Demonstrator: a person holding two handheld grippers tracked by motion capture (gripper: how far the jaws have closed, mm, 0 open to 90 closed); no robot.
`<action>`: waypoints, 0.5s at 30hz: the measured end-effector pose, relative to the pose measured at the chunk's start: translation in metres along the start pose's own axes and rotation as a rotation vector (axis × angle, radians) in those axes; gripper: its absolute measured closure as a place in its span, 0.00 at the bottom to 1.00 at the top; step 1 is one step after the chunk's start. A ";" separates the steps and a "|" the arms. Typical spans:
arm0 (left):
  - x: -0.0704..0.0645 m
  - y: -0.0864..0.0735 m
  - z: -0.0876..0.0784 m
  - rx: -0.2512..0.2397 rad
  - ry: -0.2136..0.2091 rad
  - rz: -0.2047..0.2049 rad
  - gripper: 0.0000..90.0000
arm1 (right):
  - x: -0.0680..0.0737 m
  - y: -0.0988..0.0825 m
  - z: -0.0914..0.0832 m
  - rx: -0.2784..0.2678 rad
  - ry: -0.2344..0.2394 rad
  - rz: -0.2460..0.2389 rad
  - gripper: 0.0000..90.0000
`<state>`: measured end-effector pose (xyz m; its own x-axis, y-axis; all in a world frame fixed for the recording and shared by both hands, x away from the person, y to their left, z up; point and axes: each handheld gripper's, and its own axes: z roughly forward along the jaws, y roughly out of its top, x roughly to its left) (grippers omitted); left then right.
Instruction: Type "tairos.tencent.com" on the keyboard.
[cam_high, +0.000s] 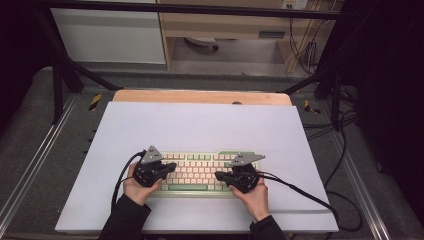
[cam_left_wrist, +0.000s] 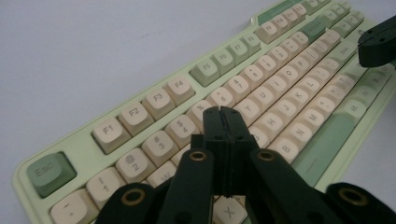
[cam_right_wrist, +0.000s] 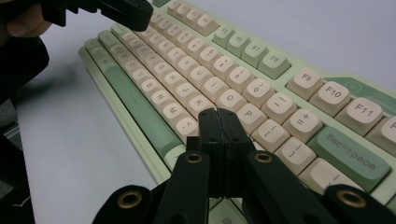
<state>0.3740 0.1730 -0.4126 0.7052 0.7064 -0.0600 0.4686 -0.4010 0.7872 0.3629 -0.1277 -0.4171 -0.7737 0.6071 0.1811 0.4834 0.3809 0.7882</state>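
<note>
Green-and-cream keyboard (cam_high: 200, 172) lies on white sheet (cam_high: 200, 125) near the person's edge; wooden tabletop (cam_high: 200, 96) shows beyond the sheet; left gripper (cam_high: 172, 166) over the keyboard's left end, jaws pressed together, holding nothing; in left gripper view its tip (cam_left_wrist: 223, 114) hangs above the number-row keys; right gripper (cam_high: 218, 175) over the right end, jaws likewise closed and empty, tip (cam_right_wrist: 217, 116) near the P key; cables (cam_high: 300, 192) trail across the sheet; nothing lies between tips and keys.

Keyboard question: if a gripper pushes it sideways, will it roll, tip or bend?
The keyboard lies flat and low on the white table, so it would probably slide rather than tip or roll. Its thick green frame looks stiff, so probably no bending.
</note>
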 end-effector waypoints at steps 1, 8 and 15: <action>-0.001 0.001 0.002 -0.001 0.000 0.001 1.00 | 0.000 0.000 0.000 -0.002 -0.001 -0.002 1.00; -0.004 0.003 0.015 0.018 -0.012 0.006 1.00 | 0.000 0.000 0.001 0.002 0.002 -0.002 1.00; -0.009 0.003 0.025 0.027 -0.012 0.017 1.00 | 0.000 0.000 0.000 0.000 0.001 -0.004 1.00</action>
<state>0.3825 0.1512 -0.4254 0.7192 0.6926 -0.0542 0.4709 -0.4286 0.7711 0.3628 -0.1276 -0.4177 -0.7760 0.6048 0.1789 0.4806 0.3834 0.7887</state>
